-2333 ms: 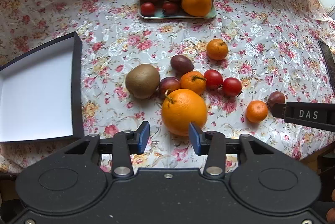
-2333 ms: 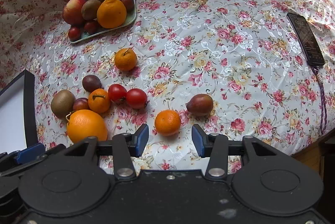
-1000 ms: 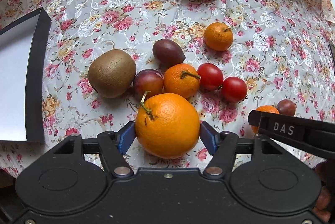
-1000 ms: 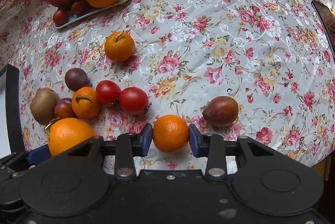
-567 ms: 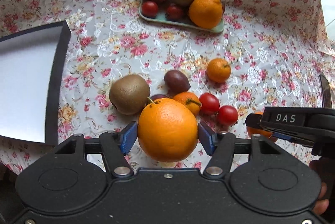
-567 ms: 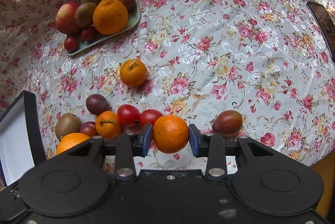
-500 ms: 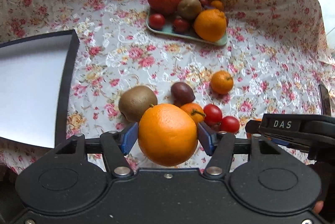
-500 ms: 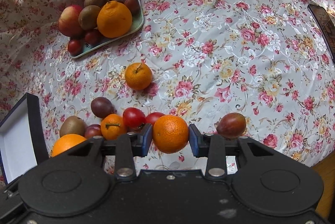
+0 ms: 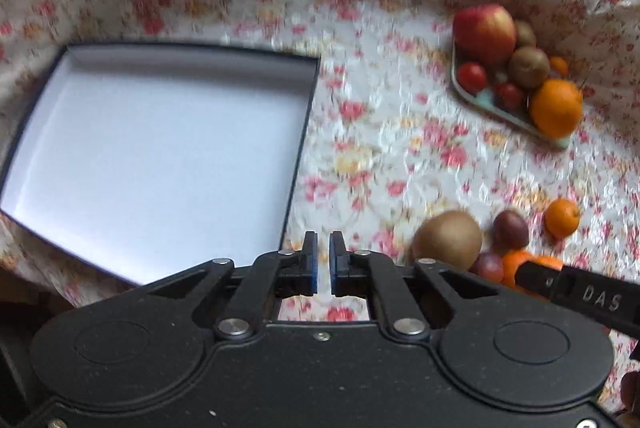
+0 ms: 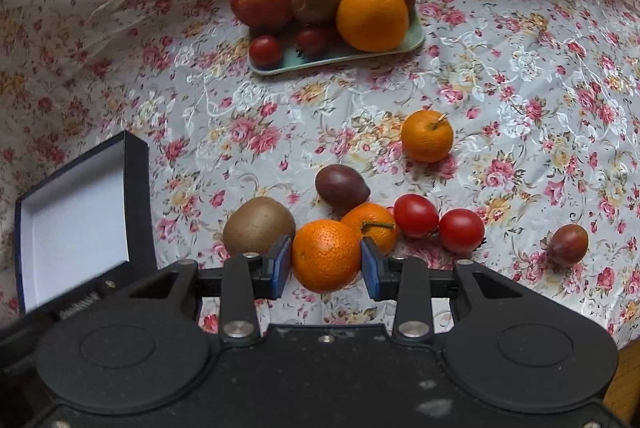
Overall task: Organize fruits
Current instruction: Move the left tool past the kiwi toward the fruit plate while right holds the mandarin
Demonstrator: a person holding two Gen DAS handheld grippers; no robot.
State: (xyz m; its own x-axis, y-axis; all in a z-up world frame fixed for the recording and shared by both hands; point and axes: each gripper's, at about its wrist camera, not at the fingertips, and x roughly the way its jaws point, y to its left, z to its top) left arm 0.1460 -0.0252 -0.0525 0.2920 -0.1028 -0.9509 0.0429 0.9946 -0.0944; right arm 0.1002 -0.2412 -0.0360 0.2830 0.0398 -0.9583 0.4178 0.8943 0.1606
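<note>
My left gripper (image 9: 323, 256) is shut, with only a thin slit between its blue pads and nothing in them. It hangs by the near right corner of the black box with a white floor (image 9: 160, 148), which holds nothing. No large loose orange shows in either view. My right gripper (image 10: 326, 264) is shut on a small mandarin (image 10: 326, 255), held over the loose fruit beside a kiwi (image 10: 258, 226). The left wrist view shows that gripper's black finger (image 9: 580, 296) at the right edge.
A pale green plate (image 10: 320, 62) at the back holds an apple, kiwis, tomatoes and a big orange. Loose on the floral cloth: a mandarin (image 10: 427, 136), a dark passion fruit (image 10: 341, 186), two tomatoes (image 10: 416, 216), a stemmed mandarin (image 10: 376, 224), a reddish fruit (image 10: 568, 245).
The left gripper swung left to the box; the large orange it held is gone from its fingers, which have shut. The right gripper carried its mandarin left, over the fruit cluster.
</note>
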